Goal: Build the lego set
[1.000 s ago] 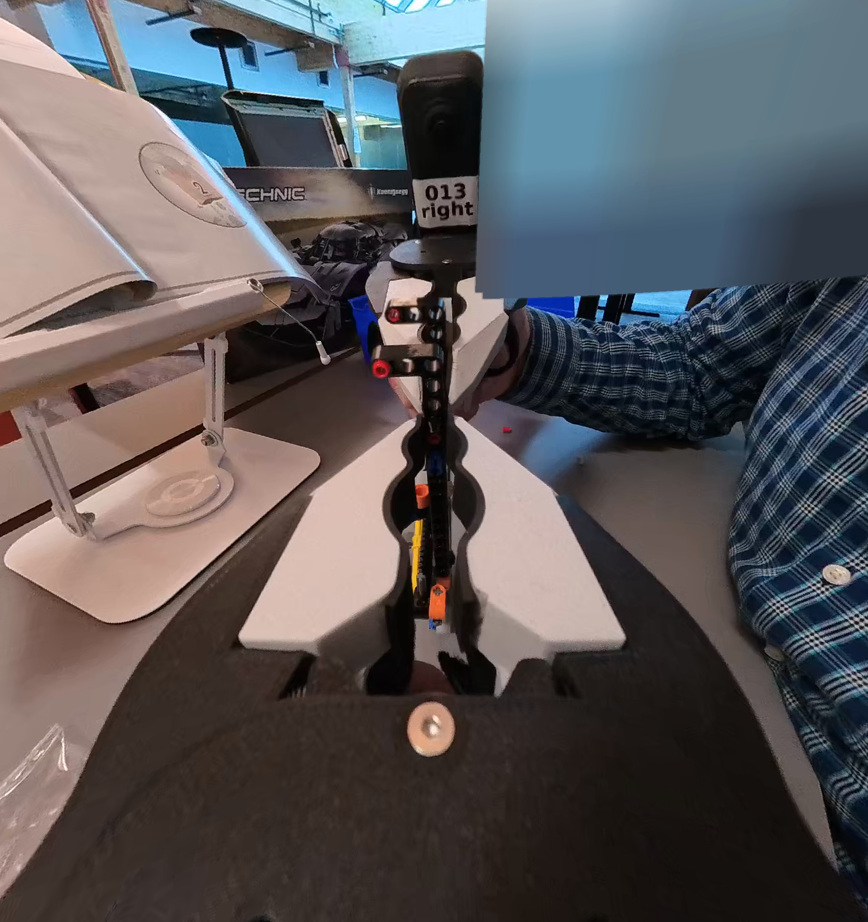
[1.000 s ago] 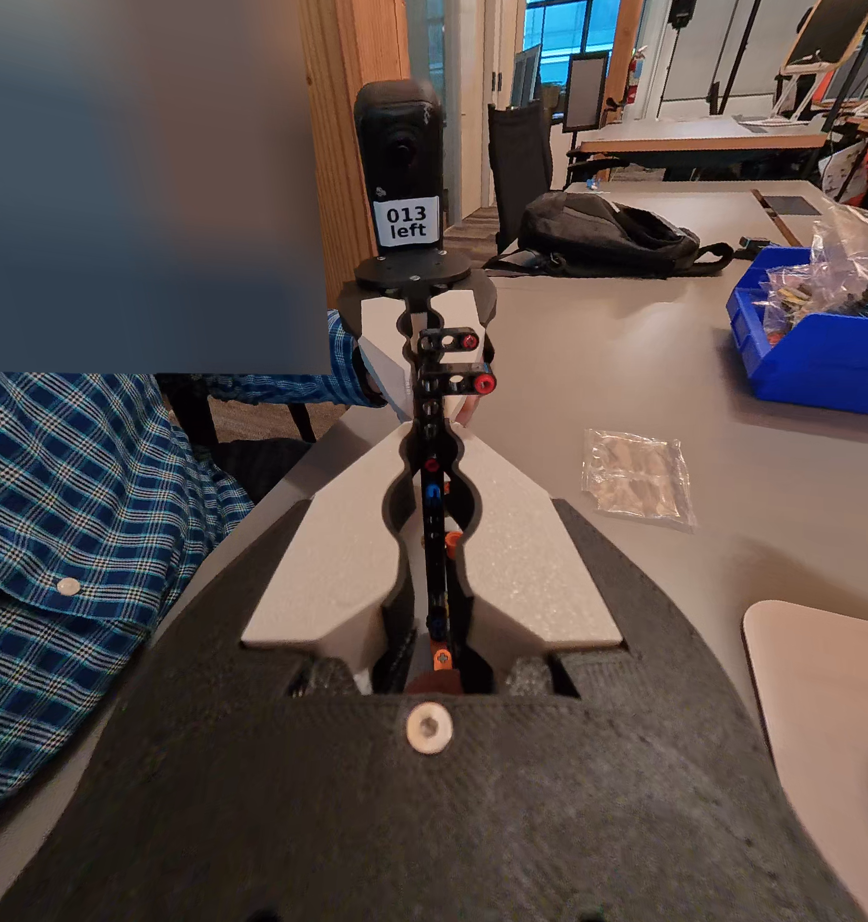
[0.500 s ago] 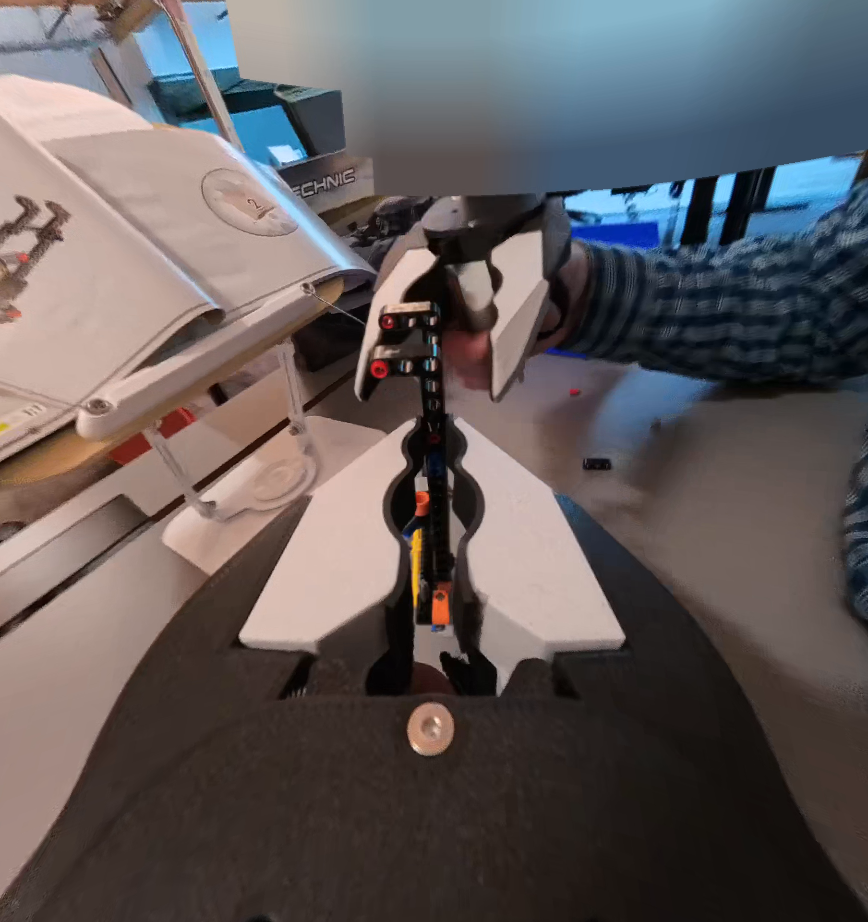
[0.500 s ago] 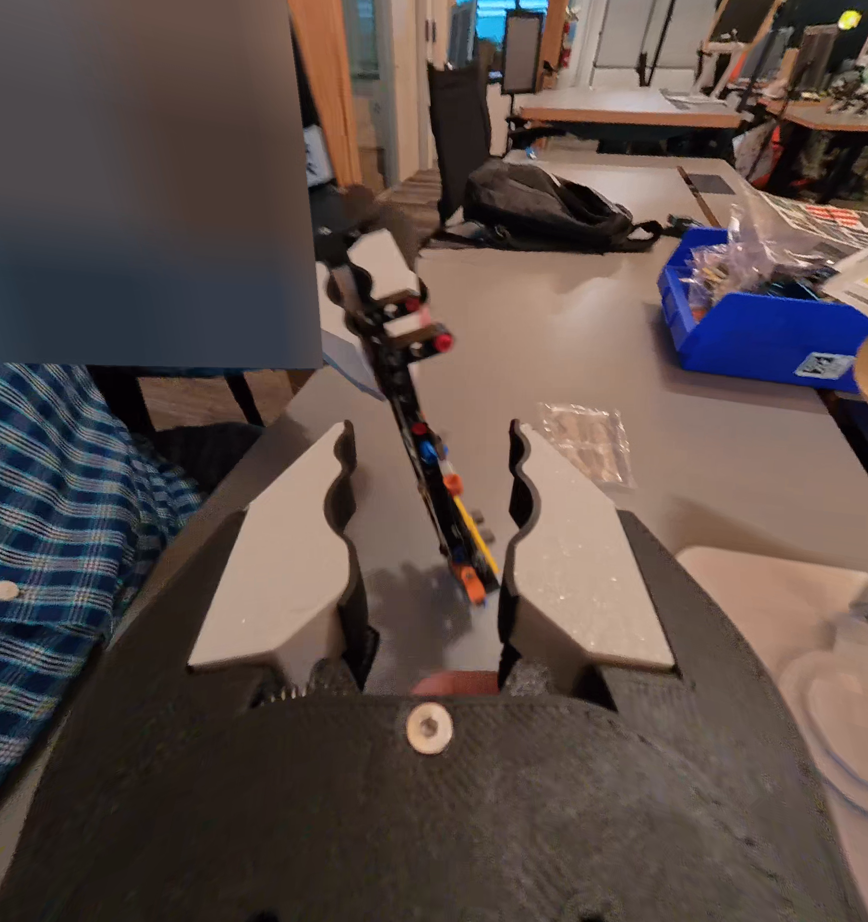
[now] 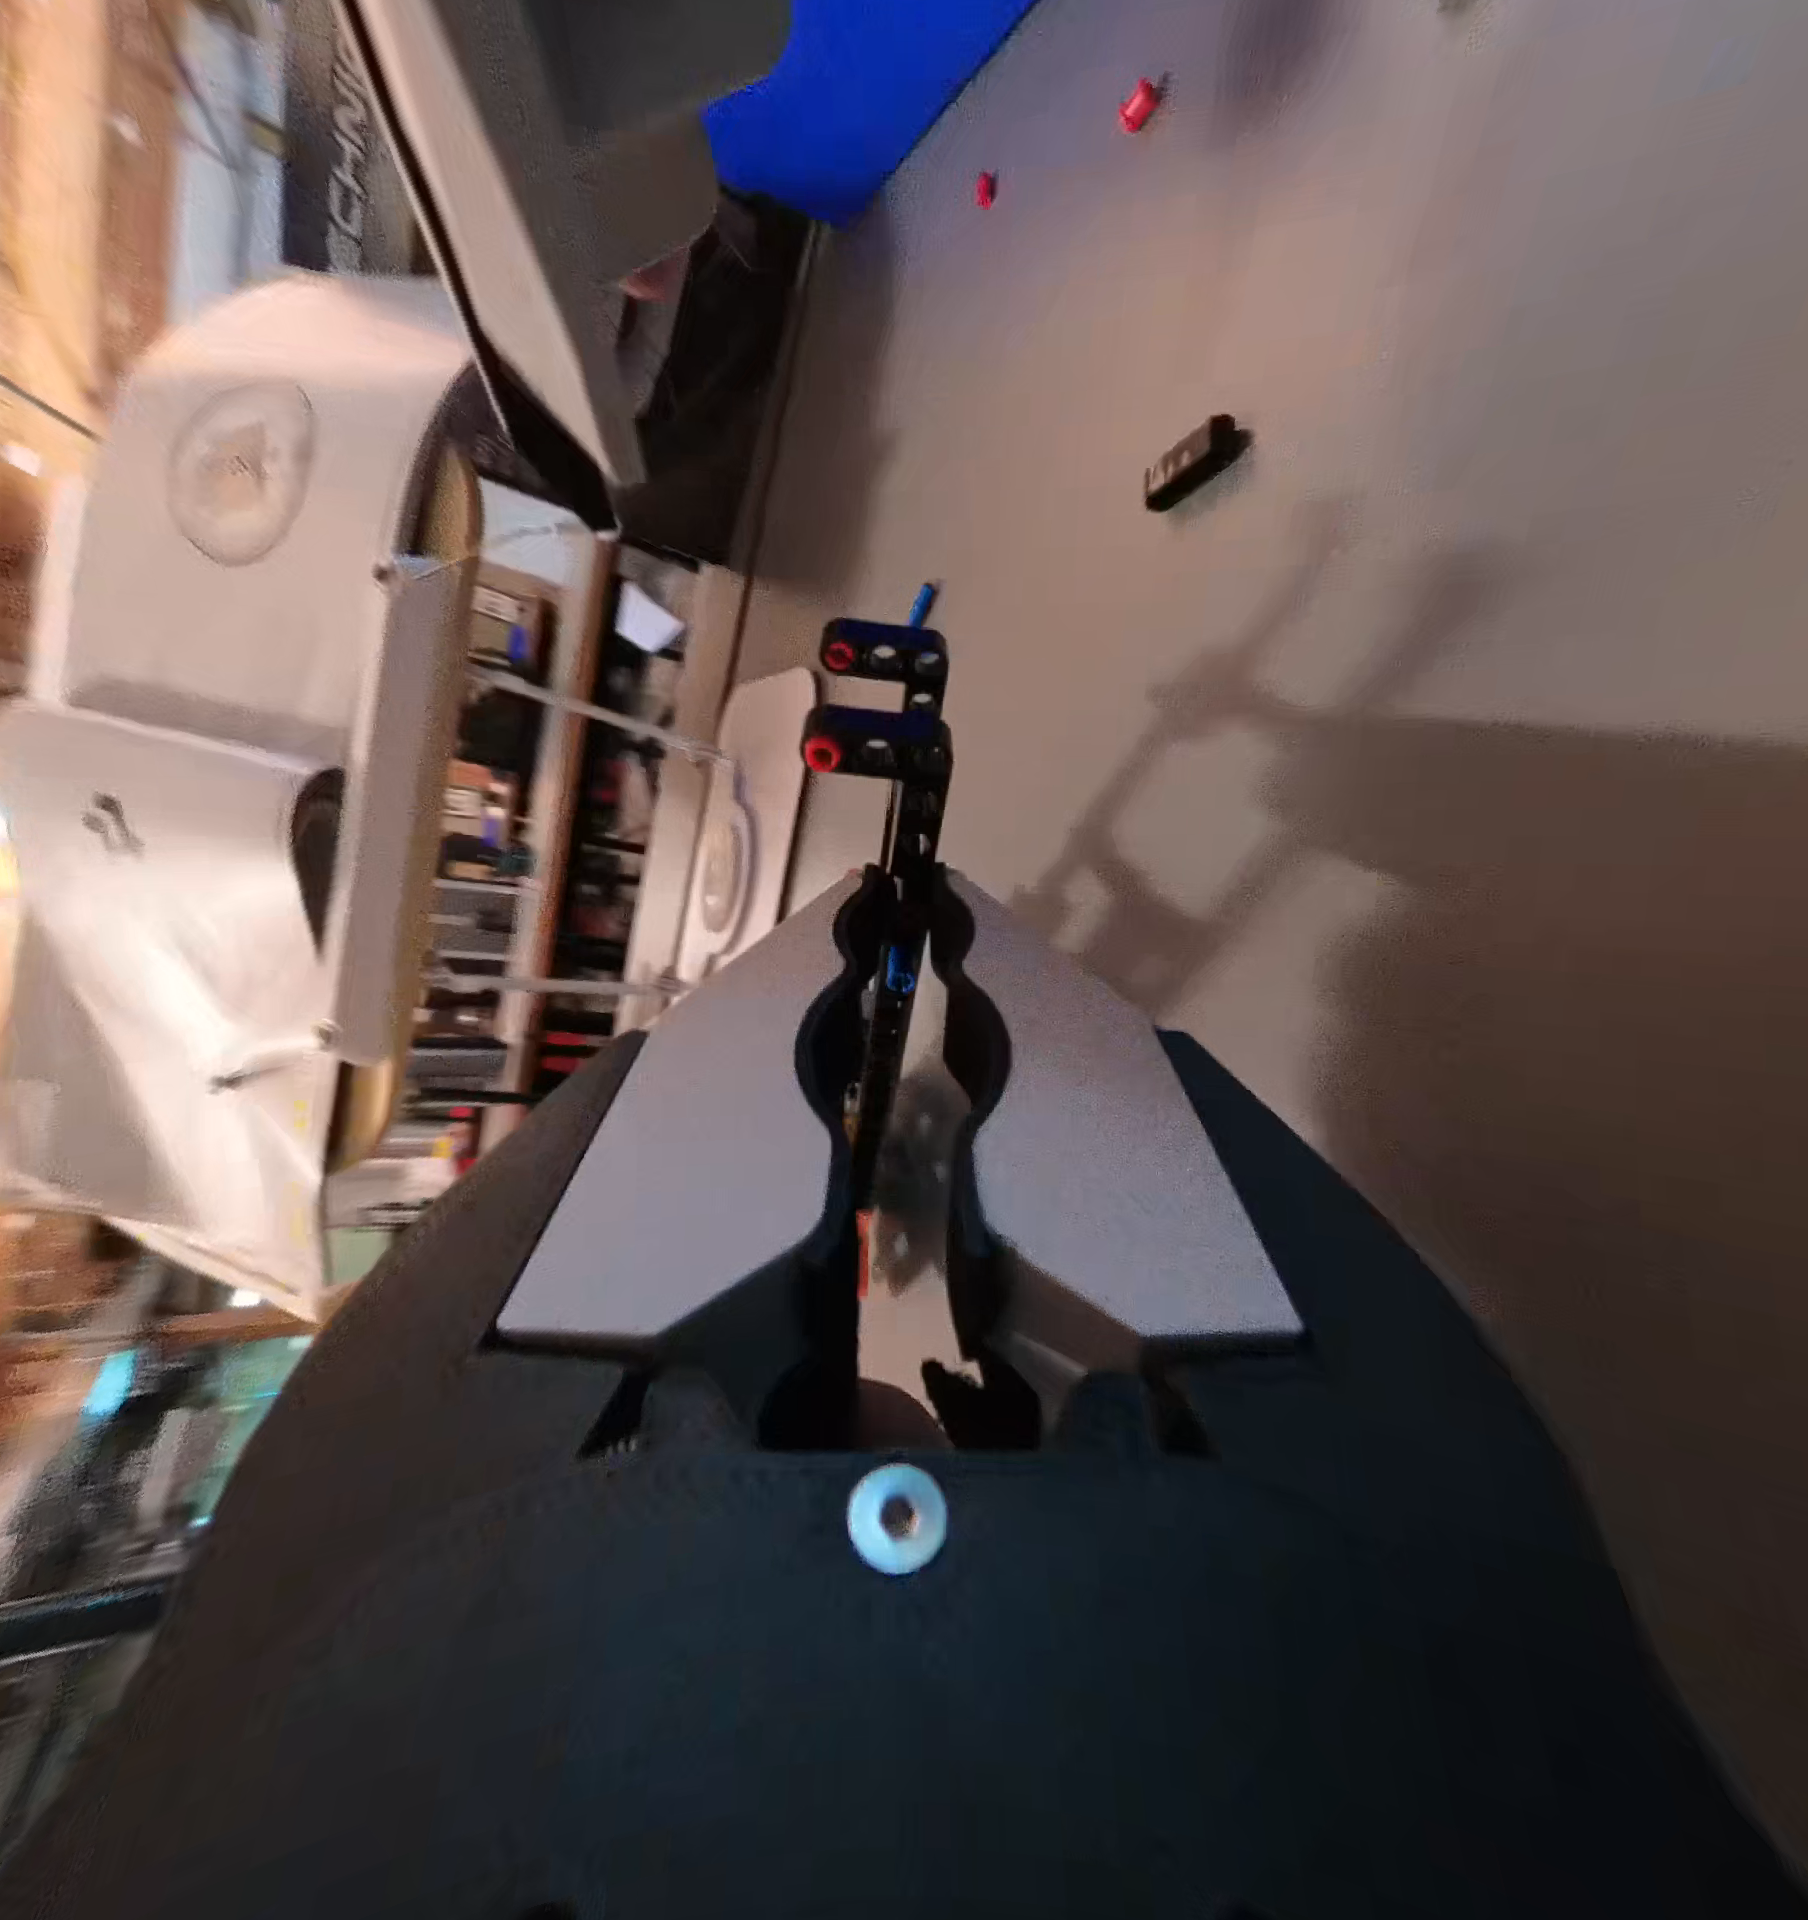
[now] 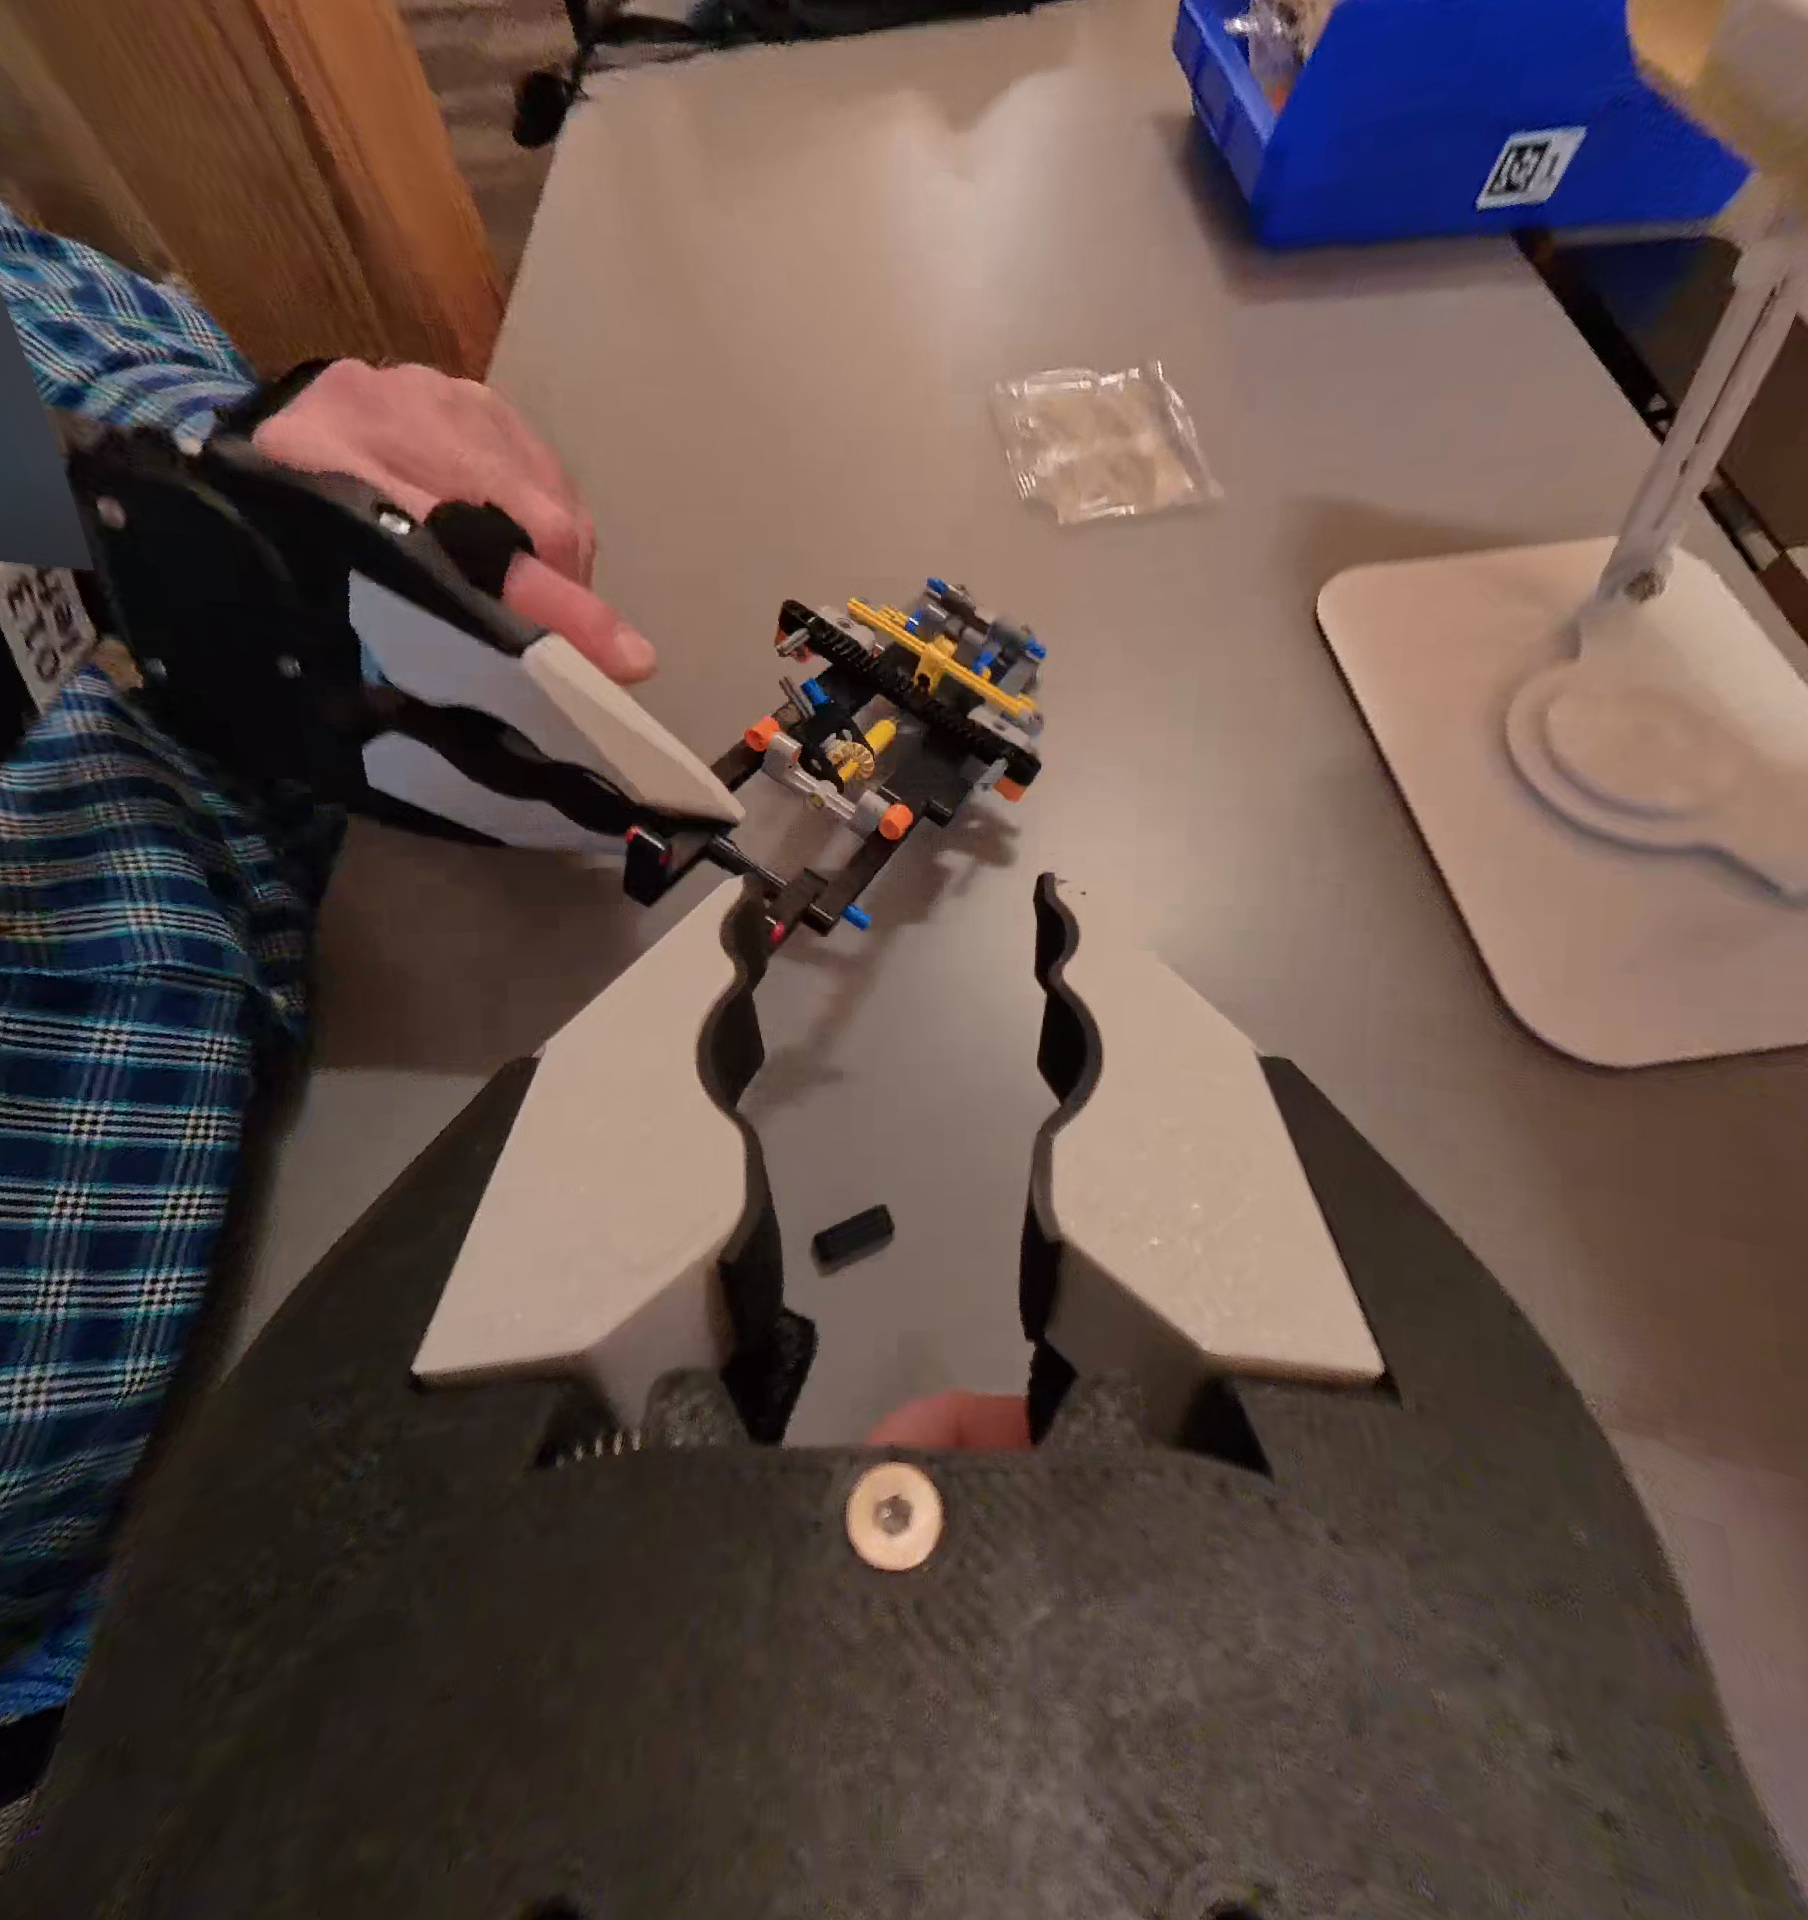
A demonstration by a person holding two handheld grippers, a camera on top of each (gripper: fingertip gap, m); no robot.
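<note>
Left wrist view: the frame is rolled sideways and smeared by motion. The left claw is pinched on the half-built model, gripping its thin black beam at the tips; two short black arms with red pins stick out past the tips toward centre frame. A small black piece and two red pins lie loose on the table, upper right. The instruction booklet on its white stand fills the left side.

Right wrist view: the right claw is spread wide and holds nothing. The model sits at centre frame, low over the table or resting on it; we cannot tell which. The left claw holds it from the left by one end only. The small black piece lies between the right claw's fingers. A clear plastic bag and a blue bin sit upper right.

Risks, our judgement: the grip is on one narrow beam, so the model's weight could swing it or pop a joint loose. Closing the right claw carelessly could flick the black piece away.
</note>
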